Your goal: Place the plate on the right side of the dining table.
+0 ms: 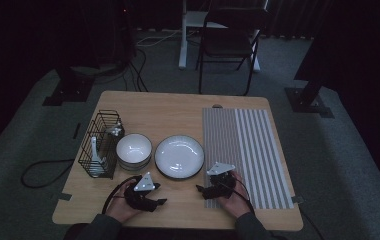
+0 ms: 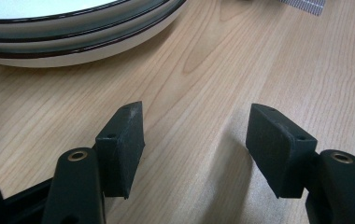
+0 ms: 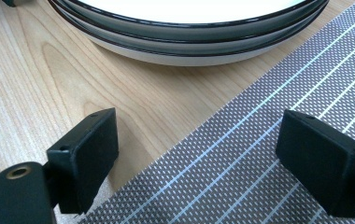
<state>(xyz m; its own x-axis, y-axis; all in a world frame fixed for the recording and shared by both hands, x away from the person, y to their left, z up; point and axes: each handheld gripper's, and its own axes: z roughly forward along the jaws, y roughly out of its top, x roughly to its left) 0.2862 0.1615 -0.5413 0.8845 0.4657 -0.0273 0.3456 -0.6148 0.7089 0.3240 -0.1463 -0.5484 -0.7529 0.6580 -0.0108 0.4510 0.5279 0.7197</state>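
Note:
A stack of white plates with dark rims sits at the middle of the wooden table. To its left stands a stack of white bowls. My left gripper rests low near the front edge, below the bowls. In the left gripper view it is open over bare wood, with the plates' rims ahead to the left. My right gripper is open too, at the near left corner of the striped placemat. In the right gripper view it straddles the placemat's edge, facing the plates.
A black wire basket holding white utensils stands at the table's left edge. Behind the table are a dark folding chair and cables on the grey carpet. The person's hands and sleeves come in at the bottom.

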